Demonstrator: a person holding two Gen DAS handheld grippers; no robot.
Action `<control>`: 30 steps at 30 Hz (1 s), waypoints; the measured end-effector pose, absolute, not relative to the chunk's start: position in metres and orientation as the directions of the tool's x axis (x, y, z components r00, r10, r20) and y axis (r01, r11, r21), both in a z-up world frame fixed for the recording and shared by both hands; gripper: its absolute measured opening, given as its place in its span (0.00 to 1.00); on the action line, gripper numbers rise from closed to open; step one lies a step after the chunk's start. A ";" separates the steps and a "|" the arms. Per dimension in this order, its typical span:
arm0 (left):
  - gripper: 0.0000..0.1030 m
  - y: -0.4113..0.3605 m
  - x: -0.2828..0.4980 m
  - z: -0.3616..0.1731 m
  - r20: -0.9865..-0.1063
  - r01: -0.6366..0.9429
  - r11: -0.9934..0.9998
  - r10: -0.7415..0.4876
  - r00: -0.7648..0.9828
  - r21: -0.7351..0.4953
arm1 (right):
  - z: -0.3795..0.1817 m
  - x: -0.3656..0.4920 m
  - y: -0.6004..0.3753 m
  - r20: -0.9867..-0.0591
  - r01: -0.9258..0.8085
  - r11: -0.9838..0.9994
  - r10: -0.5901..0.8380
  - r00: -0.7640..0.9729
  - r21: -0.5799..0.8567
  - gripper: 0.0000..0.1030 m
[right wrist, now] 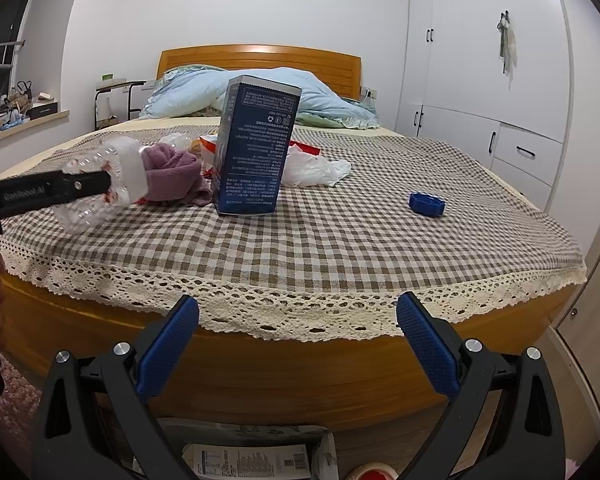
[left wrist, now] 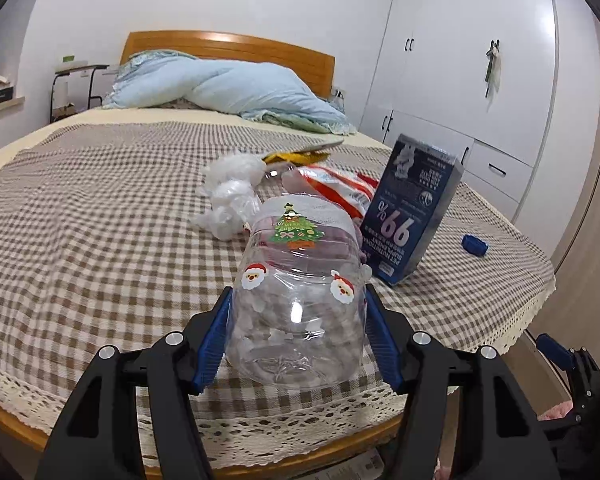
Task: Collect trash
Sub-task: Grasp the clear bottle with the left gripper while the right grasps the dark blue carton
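On the checked cloth (right wrist: 340, 240) near the bed's foot, a clear jar (left wrist: 296, 312) with Santa stickers is clamped sideways between the blue pads (left wrist: 214, 344) of the left gripper (left wrist: 298, 336); jaws are partly closed, pads pressed on both jar walls, base toward the camera, mouth away; whether the jar is lifted clear of the cloth cannot be told for sure, though in the right view it seems raised at one end; the right gripper (right wrist: 298, 344) is held wide open and empty, low before the bed edge, nothing between its pads; other trash is left on the cloth: a blue box (right wrist: 256, 144) upright just beside the jar, a purple rag (right wrist: 176, 176) touching the jar mouth, crumpled plastic (left wrist: 230, 196), a red-white wrapper (left wrist: 340, 190), a white bag (right wrist: 312, 168), a blue cap (right wrist: 426, 202) well apart to the right; step in hand is judged as carrying the jar off to a bin, not clearly in view; grip should be kept firm but not crushing, since thin plastic may buckle or slip from the pads; jar should be drawn back and up so the box is not knocked over and the rag is not dragged along; the box is best taken next by the free gripper.
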State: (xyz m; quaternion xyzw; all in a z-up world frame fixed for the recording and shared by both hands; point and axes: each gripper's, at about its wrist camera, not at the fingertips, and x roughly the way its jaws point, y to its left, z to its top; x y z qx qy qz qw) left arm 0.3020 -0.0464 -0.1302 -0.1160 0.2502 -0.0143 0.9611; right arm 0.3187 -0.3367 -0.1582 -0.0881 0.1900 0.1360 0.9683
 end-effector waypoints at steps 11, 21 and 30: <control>0.58 -0.033 0.277 -0.086 -0.419 -0.041 0.974 -0.058 0.906 -0.223 | -0.141 0.320 -0.342 -0.393 -0.291 0.948 0.221 0.893 -0.130 0.92; 0.58 -0.018 0.270 -0.055 -0.353 -0.038 0.979 -0.037 0.935 -0.203 | -0.052 0.360 -0.325 -0.487 -0.443 0.872 0.302 0.820 -0.206 0.92; 0.58 0.007 0.279 -0.044 -0.346 -0.063 0.973 -0.018 0.938 -0.222 | 0.006 0.418 -0.308 -0.614 -0.492 0.857 0.308 0.727 -0.154 0.92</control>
